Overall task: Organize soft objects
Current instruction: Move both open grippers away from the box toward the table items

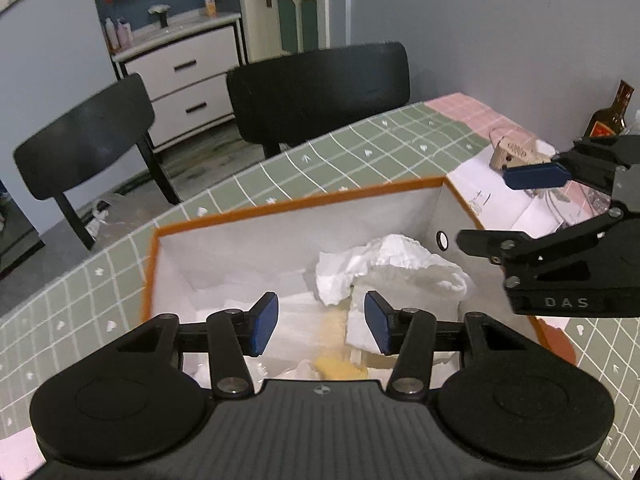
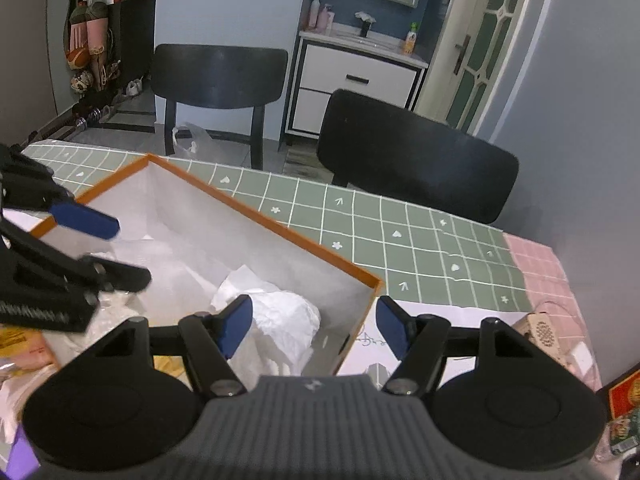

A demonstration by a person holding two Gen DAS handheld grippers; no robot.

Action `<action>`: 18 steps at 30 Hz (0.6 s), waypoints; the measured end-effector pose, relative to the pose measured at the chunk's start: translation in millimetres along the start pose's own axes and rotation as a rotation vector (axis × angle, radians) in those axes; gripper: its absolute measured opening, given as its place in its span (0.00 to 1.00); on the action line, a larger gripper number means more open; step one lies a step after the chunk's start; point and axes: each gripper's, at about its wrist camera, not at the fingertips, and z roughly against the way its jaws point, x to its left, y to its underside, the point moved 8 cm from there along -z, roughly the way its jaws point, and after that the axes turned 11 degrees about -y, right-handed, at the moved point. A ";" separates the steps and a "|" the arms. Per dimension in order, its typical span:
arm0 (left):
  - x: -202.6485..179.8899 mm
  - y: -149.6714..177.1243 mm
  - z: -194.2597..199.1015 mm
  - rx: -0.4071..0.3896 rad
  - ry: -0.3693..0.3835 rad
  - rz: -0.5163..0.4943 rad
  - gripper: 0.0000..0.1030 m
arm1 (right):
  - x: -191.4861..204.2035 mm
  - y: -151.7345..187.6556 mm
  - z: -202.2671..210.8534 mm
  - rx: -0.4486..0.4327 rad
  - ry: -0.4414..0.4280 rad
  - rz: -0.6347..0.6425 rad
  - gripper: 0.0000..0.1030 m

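An orange-rimmed box (image 1: 280,206) with a white inside stands on the checked tablecloth; it also shows in the right wrist view (image 2: 256,210). In it lie crumpled white soft pieces (image 1: 384,260) (image 2: 288,320) and a yellow soft piece (image 1: 340,368). My left gripper (image 1: 322,322) is open and empty, held over the near part of the box. My right gripper (image 2: 314,326) is open and empty, held above the box's right corner. Each gripper shows from the side in the other's view, the right one (image 1: 496,208) and the left one (image 2: 120,248).
Two black chairs (image 1: 320,92) (image 1: 88,140) stand beyond the table's far edge. A white paper sheet (image 1: 504,192), a small wooden box (image 1: 516,152) and a brown bottle (image 1: 608,116) lie right of the box. Plastic bags (image 2: 24,360) lie left of it.
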 end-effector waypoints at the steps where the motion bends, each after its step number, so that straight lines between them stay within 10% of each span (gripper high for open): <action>1: 2.8 0.4 6.2 -0.006 -0.005 0.003 0.58 | 2.1 -0.6 6.2 -0.003 0.002 0.003 0.66; 18: 22.0 91.4 96.5 -0.145 0.030 0.035 0.63 | 57.8 70.5 101.7 -0.051 -0.079 -0.012 0.68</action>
